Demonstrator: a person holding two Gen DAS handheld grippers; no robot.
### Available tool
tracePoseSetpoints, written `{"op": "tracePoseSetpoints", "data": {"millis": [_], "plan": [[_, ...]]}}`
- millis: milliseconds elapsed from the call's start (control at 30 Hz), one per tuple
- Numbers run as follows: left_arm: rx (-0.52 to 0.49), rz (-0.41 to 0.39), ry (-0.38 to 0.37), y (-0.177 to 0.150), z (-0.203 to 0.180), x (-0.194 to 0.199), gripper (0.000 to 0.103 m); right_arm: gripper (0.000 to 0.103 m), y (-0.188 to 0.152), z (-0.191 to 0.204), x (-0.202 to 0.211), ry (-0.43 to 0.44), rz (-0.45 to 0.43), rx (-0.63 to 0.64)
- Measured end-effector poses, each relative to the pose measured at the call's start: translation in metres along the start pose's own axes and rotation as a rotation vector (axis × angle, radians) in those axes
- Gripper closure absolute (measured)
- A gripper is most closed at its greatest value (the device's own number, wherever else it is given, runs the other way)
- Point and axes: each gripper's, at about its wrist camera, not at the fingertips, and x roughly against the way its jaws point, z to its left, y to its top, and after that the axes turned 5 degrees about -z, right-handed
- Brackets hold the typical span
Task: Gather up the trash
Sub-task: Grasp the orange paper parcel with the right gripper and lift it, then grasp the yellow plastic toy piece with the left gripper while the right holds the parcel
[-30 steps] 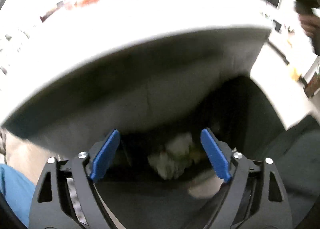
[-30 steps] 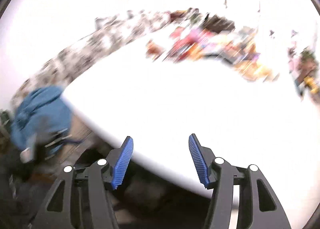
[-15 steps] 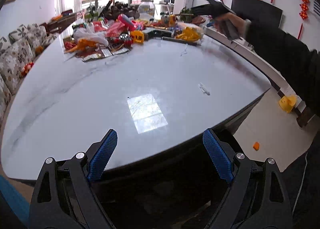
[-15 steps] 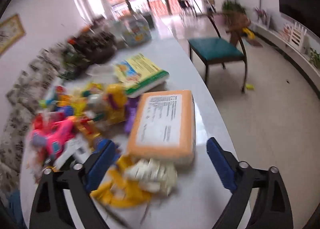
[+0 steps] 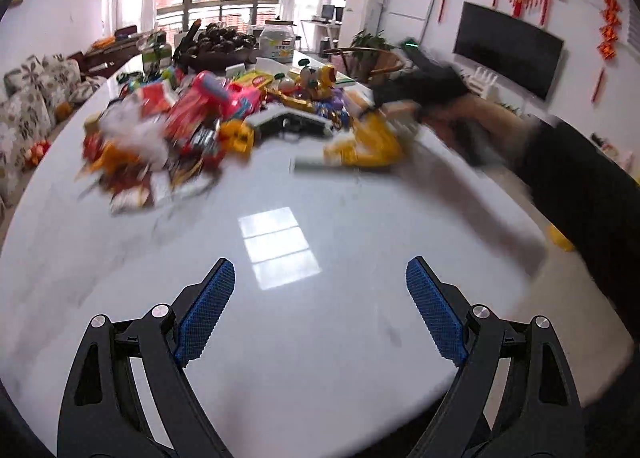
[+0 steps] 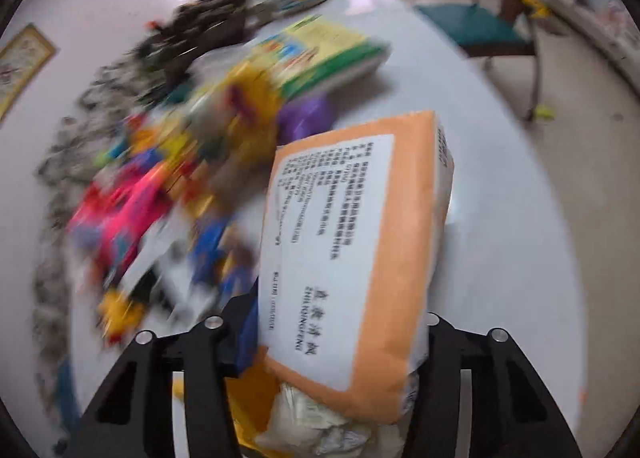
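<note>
1. The jaws of the left gripper [image 5: 320, 306] are standing wide apart with nothing between the blue ribbed pads [image 5: 204, 310], hanging over a bare stretch of the glossy white marble-look table [image 5: 280, 338].
2. The right gripper [image 6: 332, 338] is pushing in around the near end of the orange-bordered soft pack with a white printed label [image 6: 352, 250]; its pads are hidden behind the pack, so I cannot tell whether they are clamping it or only flanking it.
3. What has changed: a second ago the left camera was looking down into a dark bin with crumpled paper in it, and now it is looking across the tabletop, so the left side seems to be returning from a drop and is free for another piece.
4. Half a second ago the right jaws were open short of the pack; now the pack is filling the space between them, with crumpled whitish paper [image 6: 320, 418] and a yellow wrapper [image 6: 250, 406] lying just beneath its near end.
5. That whitish paper is probably the trash being sought, and it is sitting low between the right fingers, partly under the pack.
6. From the left view, the blurred heap of colourful toys and wrappers [image 5: 192, 125] is lying well ahead of the open jaws, with the yellow wrapper [image 5: 368, 145] near the right arm's dark sleeve [image 5: 580, 185].
</note>
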Motion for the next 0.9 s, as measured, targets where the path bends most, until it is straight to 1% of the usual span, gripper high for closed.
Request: {"op": "tracePoseSetpoints", "data": {"millis": [33,67,133,167,233,267,300,333,367,433,467,533,567,600,633,667,700,733,767,800,867,900], "plan": [[0.006,-0.001,-0.002,0.007,-0.003,-0.009,0.018,0.054,-0.015,0.004,0.004,0.035,0.009,-0.003],[0.027,0.006,-0.016,0.012,-0.004,-0.019,0.018,0.054,-0.042,0.014,0.013,0.081,0.019,0.016],[0.060,0.024,-0.035,0.011,-0.004,-0.032,0.018,0.055,-0.069,0.029,0.018,0.116,0.007,0.056],[0.058,0.034,-0.022,0.007,-0.004,-0.036,0.018,0.055,-0.085,0.041,0.017,0.156,0.004,0.081],[0.051,0.053,0.030,-0.001,-0.004,-0.040,0.018,0.055,-0.102,0.061,0.015,0.205,0.000,0.131],[0.053,0.054,0.047,-0.008,-0.003,-0.038,0.018,0.055,-0.103,0.070,0.016,0.219,-0.018,0.157],[0.055,0.054,0.059,-0.009,0.000,-0.035,0.018,0.056,-0.105,0.080,0.024,0.249,-0.063,0.185],[0.047,0.052,0.080,-0.014,0.002,-0.029,0.018,0.056,-0.104,0.083,0.028,0.274,-0.087,0.186],[0.038,0.049,0.086,-0.017,0.004,-0.024,0.018,0.056,-0.098,0.084,0.038,0.305,-0.121,0.180],[0.012,0.051,0.079,-0.024,0.003,-0.015,0.018,0.056,-0.092,0.081,0.070,0.347,-0.209,0.175],[0.003,0.050,0.070,-0.027,0.002,-0.014,0.018,0.056,-0.091,0.078,0.092,0.355,-0.266,0.187],[-0.038,0.027,0.050,-0.035,-0.008,-0.011,0.018,0.056,-0.099,0.069,0.122,0.352,-0.334,0.200],[-0.084,-0.007,0.069,-0.039,-0.017,-0.009,0.018,0.056,-0.107,0.061,0.141,0.353,-0.370,0.191],[-0.131,-0.041,0.096,-0.044,-0.024,-0.008,0.018,0.055,-0.114,0.055,0.151,0.359,-0.387,0.180],[-0.159,-0.056,0.130,-0.048,-0.027,-0.014,0.018,0.055,-0.119,0.047,0.160,0.359,-0.394,0.176],[-0.154,-0.034,0.144,-0.048,-0.026,-0.021,0.018,0.055,-0.132,0.042,0.170,0.345,-0.406,0.184],[-0.123,0.015,0.137,-0.045,-0.022,-0.032,0.018,0.055,-0.142,0.037,0.175,0.331,-0.411,0.192],[-0.080,0.042,0.104,-0.041,-0.018,-0.038,0.018,0.055,-0.154,0.034,0.179,0.318,-0.410,0.201],[-0.029,0.048,0.062,-0.035,-0.015,-0.038,0.018,0.055,-0.167,0.030,0.182,0.312,-0.403,0.202],[-0.005,0.042,0.045,-0.028,-0.015,-0.037,0.018,0.055,-0.175,0.028,0.182,0.311,-0.396,0.197],[-0.023,0.034,0.058,-0.021,-0.021,-0.036,0.018,0.054,-0.195,0.017,0.182,0.311,-0.375,0.176],[-0.055,0.034,0.075,-0.017,-0.026,-0.038,0.018,0.054,-0.202,0.012,0.182,0.306,-0.372,0.168]]}}
